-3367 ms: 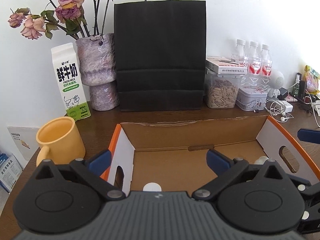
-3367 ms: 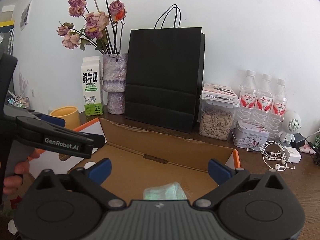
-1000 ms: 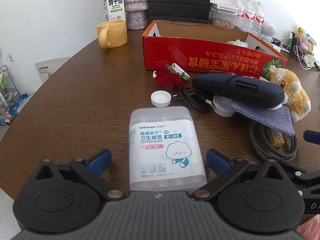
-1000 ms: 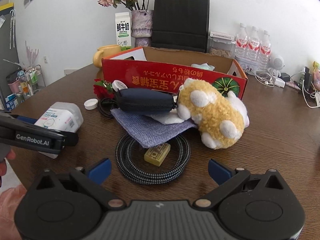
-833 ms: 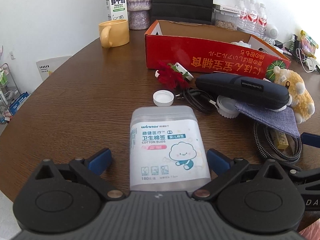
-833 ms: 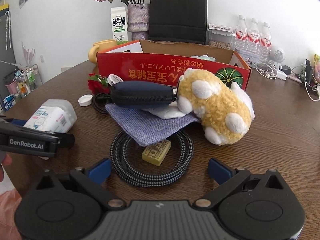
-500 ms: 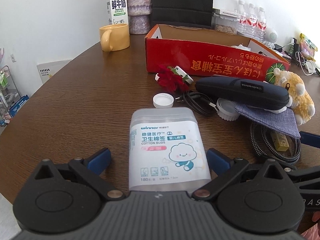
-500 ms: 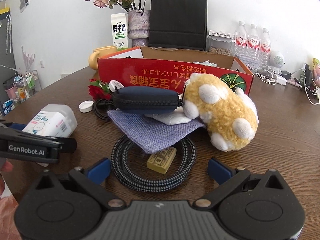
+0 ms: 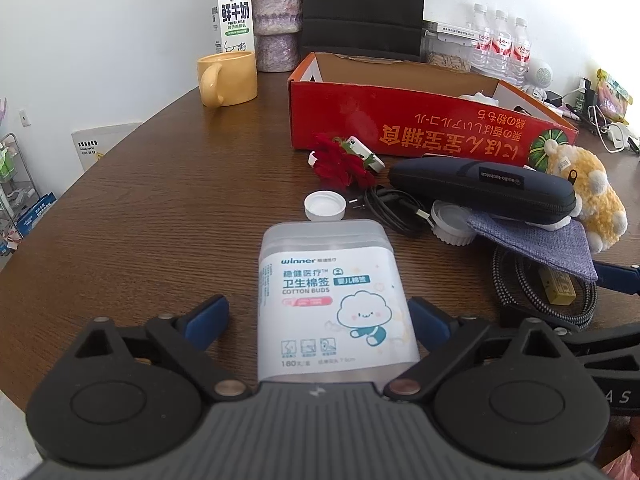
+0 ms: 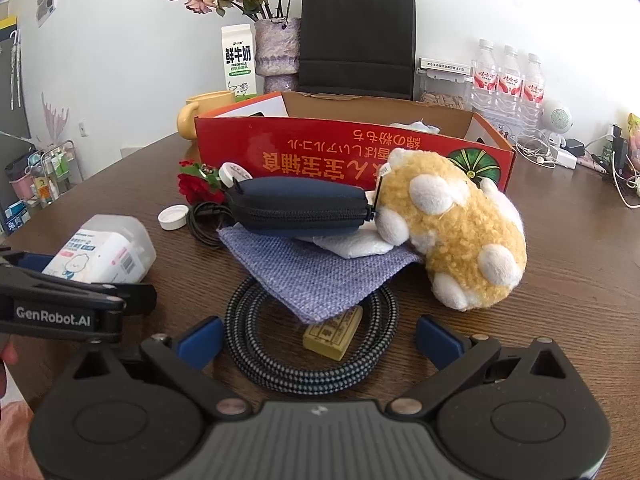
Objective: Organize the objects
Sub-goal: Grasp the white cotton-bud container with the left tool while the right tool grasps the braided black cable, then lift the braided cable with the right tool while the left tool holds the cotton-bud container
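A clear plastic box of cotton buds (image 9: 332, 300) lies on the brown table between the fingers of my left gripper (image 9: 316, 316). The jaws are closing: the right pad is near the box's side and a gap shows at the left pad. My right gripper (image 10: 320, 340) stands open over a coiled braided cable (image 10: 256, 360) with a small yellow bar (image 10: 332, 336) inside it. Beyond lie a purple cloth (image 10: 316, 272), a navy zip case (image 10: 296, 204) and a yellow plush toy (image 10: 452, 232). The red cardboard box (image 9: 400, 120) stands open behind them.
A white cap (image 9: 324, 206), a red fabric flower (image 9: 340, 164) and a black cord (image 9: 396, 208) lie ahead of the cotton buds. At the back stand a yellow mug (image 9: 228, 78), a milk carton (image 9: 232, 16), a vase, a black paper bag and water bottles (image 10: 508, 76).
Both grippers have drawn back from over the cardboard box to the items in front of it. In the last second the left jaws have narrowed around the cotton bud box.
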`<action>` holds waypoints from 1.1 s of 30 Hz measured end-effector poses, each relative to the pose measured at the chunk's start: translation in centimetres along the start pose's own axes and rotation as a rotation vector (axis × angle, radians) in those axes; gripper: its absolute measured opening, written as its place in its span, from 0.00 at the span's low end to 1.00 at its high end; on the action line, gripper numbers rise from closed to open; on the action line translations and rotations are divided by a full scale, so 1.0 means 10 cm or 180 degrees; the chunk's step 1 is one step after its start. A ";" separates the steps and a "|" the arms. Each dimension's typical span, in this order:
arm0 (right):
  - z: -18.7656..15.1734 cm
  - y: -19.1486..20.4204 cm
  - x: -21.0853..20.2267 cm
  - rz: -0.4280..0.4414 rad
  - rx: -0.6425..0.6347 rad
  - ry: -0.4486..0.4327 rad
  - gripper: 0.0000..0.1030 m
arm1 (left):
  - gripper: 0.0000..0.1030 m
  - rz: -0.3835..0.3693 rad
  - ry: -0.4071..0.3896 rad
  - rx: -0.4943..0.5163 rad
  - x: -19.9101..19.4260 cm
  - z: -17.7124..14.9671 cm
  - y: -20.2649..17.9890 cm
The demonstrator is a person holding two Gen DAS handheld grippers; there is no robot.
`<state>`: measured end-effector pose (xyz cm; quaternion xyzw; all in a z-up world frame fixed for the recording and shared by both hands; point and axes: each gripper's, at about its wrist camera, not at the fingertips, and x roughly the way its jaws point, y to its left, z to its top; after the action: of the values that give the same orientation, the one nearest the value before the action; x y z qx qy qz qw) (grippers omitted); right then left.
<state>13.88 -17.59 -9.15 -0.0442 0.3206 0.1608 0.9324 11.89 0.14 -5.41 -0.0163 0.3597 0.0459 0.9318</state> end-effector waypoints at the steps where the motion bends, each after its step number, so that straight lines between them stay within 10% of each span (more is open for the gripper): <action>1: 0.00 0.01 -0.01 0.0018 -0.0013 -0.0014 0.91 | 0.79 -0.0006 -0.0015 0.0002 -0.02 0.00 -0.01; 3: 0.00 0.03 -0.04 0.0049 -0.0036 -0.0030 0.87 | 0.65 -0.0035 -0.0048 0.0027 -0.05 0.01 -0.02; 22: -0.02 0.01 -0.39 0.0125 -0.0052 -0.0287 0.75 | 0.65 -0.0163 -0.0130 0.0039 -0.23 0.00 -0.03; 33: -0.04 0.00 -0.17 0.0067 -0.0095 -0.0036 0.91 | 0.65 -0.0157 -0.0050 0.0037 -0.20 -0.04 0.00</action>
<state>12.38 -18.12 -8.38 -0.0539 0.3134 0.1757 0.9317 10.11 -0.03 -4.33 -0.0195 0.3521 0.0210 0.9355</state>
